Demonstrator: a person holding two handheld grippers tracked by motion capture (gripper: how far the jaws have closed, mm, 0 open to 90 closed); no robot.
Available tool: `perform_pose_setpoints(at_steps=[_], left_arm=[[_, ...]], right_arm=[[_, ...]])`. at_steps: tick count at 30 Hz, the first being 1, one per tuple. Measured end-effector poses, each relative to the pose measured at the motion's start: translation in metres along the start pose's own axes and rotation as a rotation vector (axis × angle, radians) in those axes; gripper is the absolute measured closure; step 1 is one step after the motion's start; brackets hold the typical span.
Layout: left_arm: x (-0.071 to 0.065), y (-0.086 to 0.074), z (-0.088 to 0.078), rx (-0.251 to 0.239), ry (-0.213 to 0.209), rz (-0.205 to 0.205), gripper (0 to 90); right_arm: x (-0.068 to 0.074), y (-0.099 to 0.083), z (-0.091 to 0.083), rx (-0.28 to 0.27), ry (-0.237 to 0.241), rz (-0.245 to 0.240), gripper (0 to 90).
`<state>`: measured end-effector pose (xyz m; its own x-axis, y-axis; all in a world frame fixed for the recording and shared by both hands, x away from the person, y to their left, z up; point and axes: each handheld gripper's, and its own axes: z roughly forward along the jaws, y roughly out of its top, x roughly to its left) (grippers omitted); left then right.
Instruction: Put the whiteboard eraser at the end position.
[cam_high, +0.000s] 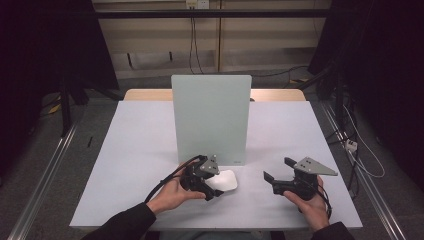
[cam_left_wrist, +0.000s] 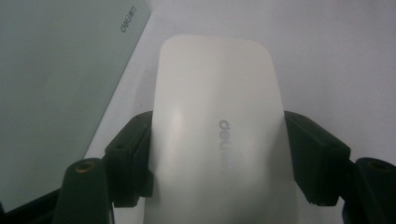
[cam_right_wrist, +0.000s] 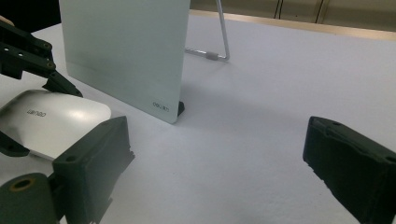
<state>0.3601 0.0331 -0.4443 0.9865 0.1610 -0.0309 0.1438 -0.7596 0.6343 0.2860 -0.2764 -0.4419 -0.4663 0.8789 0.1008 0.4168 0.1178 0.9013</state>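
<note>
Left gripper (cam_high: 212, 189) clamped on white mouse (cam_high: 223, 180) — jaws pressed to both long sides, mouse flat on white table (cam_high: 140, 150), just in front of upright pale-green board (cam_high: 211, 117), near its lower right corner. Right gripper (cam_high: 274, 176) wide open, holding nothing, well apart to the right. Bare tabletop between the two grippers and along right edge — wire stand (cam_right_wrist: 219, 42) behind board.

Plain white table (cam_high: 140, 150) with a wooden strip showing at its far edge. Standing on it near the middle is a pale green board (cam_high: 211, 117), propped upright by a wire stand (cam_right_wrist: 219, 44) behind. A white mouse (cam_high: 223, 181) sits just in front of the board.
</note>
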Motion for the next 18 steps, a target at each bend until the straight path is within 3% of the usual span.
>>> perform_pose_setpoints(at_steps=[11, 18], left_arm=[[0.0022, -0.0048, 0.0028, -0.024, -0.005, -0.033, 29.8], [-0.0022, -0.0061, 0.0041, -0.036, 0.040, -0.039, 28.6]], right_arm=[[0.0004, 0.0006, 0.0019, 0.002, 0.011, -0.004, 7.4], [-0.0007, 0.0004, 0.0026, 0.000, 0.010, -0.003, 7.4]])
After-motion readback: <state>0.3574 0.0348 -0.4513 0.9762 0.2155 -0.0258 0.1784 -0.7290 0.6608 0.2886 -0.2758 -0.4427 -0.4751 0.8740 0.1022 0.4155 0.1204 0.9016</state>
